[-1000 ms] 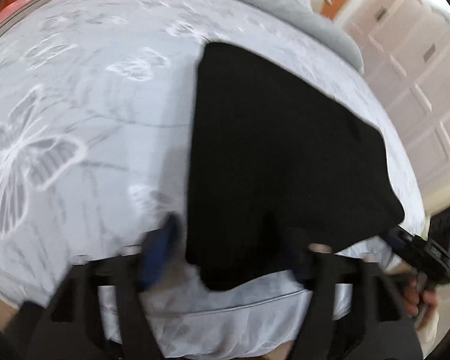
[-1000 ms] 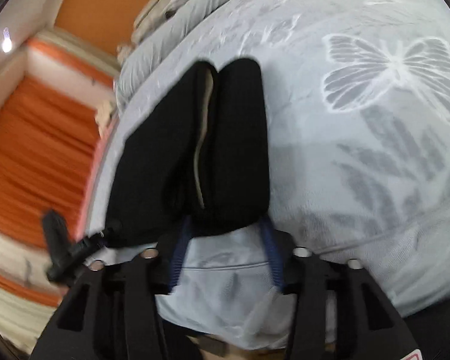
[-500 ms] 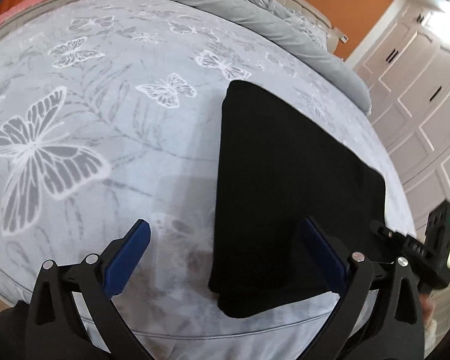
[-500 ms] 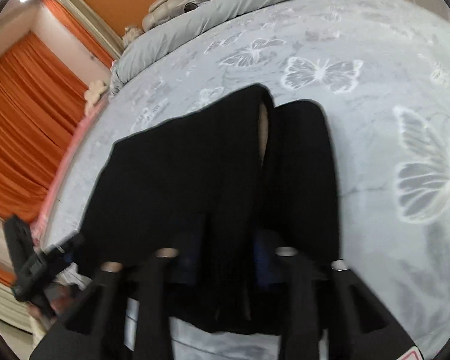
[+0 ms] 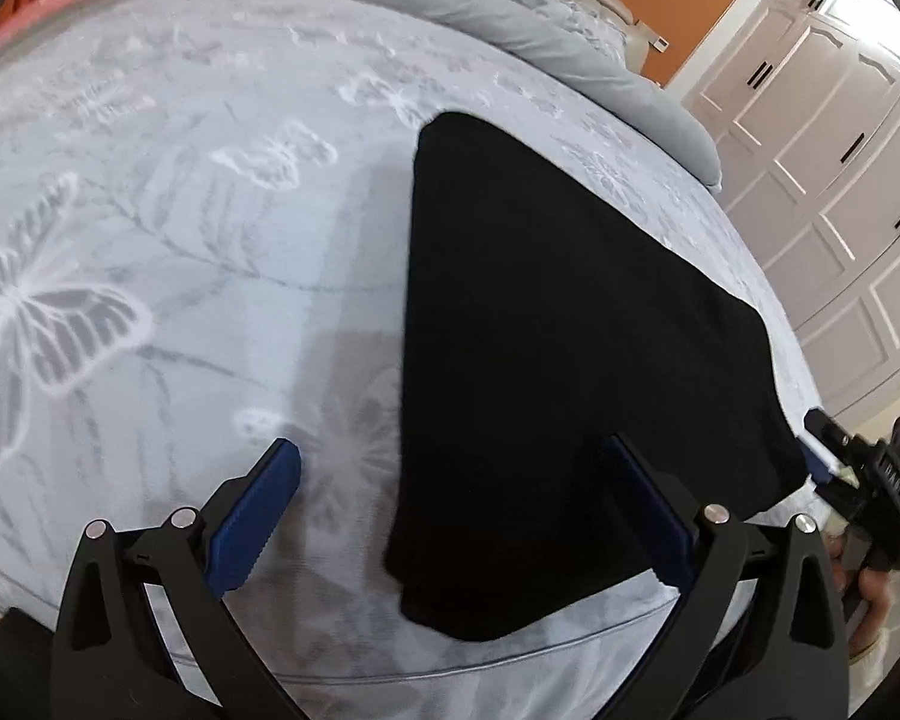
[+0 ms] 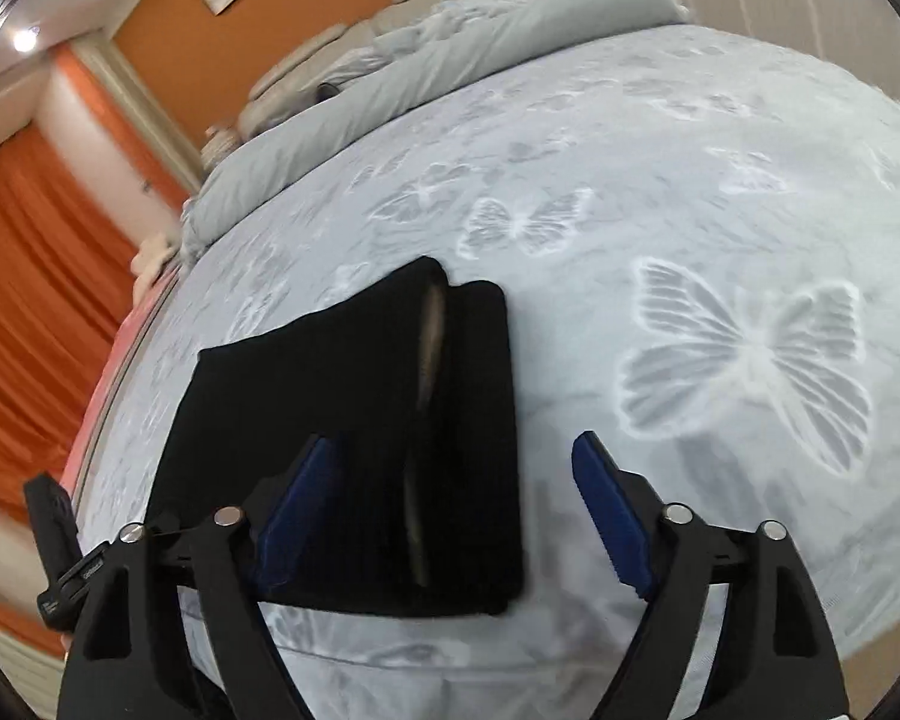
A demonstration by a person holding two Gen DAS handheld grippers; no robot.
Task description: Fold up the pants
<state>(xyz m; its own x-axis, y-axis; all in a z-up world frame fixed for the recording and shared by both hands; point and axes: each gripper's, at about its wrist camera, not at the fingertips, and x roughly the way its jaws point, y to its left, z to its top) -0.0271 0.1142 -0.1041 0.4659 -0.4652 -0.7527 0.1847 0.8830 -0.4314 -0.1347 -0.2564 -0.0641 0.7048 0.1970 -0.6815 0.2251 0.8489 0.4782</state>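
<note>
Lying folded on the bed point(image 5: 198, 252), black pants point(image 5: 546, 348) (both grippers spread).

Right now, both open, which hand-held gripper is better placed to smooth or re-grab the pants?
Right, marginally. The right hand-held gripper straddles the near folded edge of the black pants, one finger over the cloth. The left hand-held gripper also spans the pants' near corner, but half its opening is over bare butterfly bedspread.

left tongs point(image 5: 450, 504) spread; right tongs point(image 6: 457, 495) spread, empty
</note>
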